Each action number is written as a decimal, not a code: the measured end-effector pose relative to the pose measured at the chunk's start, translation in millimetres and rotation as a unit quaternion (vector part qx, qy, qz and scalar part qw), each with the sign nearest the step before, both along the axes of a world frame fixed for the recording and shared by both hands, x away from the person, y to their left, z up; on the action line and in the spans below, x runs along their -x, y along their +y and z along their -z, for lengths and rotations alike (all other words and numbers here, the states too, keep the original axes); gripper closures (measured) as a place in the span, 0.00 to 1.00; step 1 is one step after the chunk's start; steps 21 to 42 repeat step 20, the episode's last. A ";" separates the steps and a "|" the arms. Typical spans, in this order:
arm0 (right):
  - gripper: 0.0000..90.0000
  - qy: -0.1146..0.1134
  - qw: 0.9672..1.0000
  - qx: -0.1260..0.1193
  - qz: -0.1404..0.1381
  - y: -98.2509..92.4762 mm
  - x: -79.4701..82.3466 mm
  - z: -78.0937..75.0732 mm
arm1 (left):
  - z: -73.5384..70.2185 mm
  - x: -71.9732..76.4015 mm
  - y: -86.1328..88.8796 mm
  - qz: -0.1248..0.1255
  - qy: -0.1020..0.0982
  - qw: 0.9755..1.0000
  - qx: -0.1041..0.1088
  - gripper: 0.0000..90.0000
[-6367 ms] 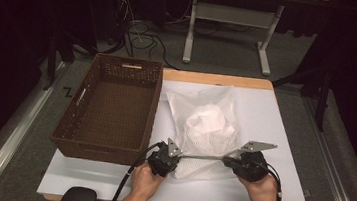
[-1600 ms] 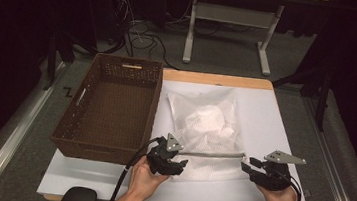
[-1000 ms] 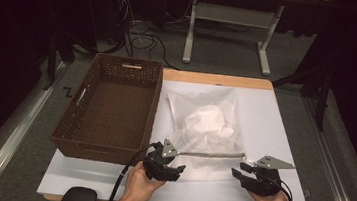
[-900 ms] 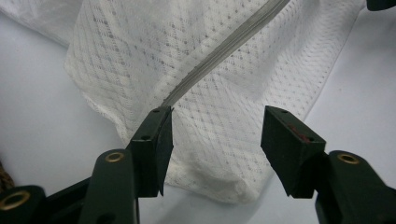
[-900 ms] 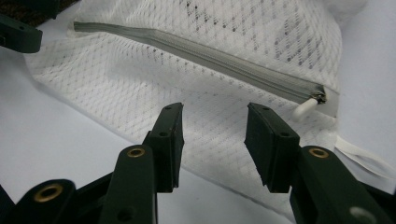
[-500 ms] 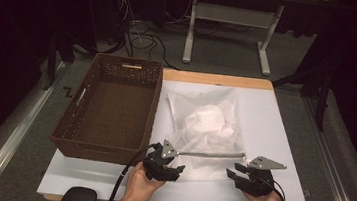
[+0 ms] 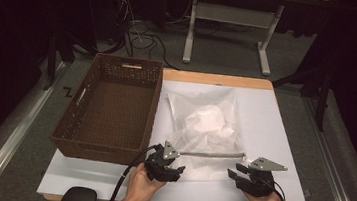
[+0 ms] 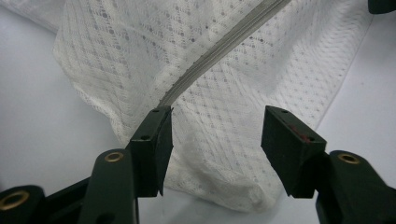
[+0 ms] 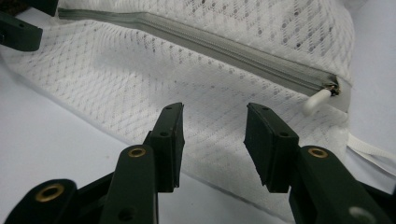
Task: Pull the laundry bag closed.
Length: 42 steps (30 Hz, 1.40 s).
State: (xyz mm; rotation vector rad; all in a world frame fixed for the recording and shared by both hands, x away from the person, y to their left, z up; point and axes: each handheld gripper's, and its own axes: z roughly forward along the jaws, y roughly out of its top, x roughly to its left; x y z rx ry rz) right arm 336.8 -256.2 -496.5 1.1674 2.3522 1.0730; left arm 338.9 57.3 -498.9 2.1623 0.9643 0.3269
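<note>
Both claws sit with jaws apart and nothing pinched: the left gripper [image 7: 165,165] hovers at the mesh laundry bag's [image 7: 205,133] near-left corner, the right gripper [image 7: 248,180] just off its zipper pull [image 9: 316,100]. The bag lies flat right ahead of them, probably so the zipper [image 9: 224,49] is reachable, and the wicker basket [image 7: 110,111] waits beyond the left claw.

Desk with a white top

On the desk [image 7: 282,141] lie a brown woven basket [image 7: 110,108] at the left and a white mesh bag [image 7: 208,129] just beside it, near the middle.

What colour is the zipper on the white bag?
Grey, with a white pull; the zipper on the bag shows best in the right gripper view.
</note>
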 end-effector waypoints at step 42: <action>0.65 -0.009 1.000 0.006 -0.002 -1.7 2.0 3.7 | 4.7 -3.9 3.4 -0.009 -0.001 1.000 -0.009 0.47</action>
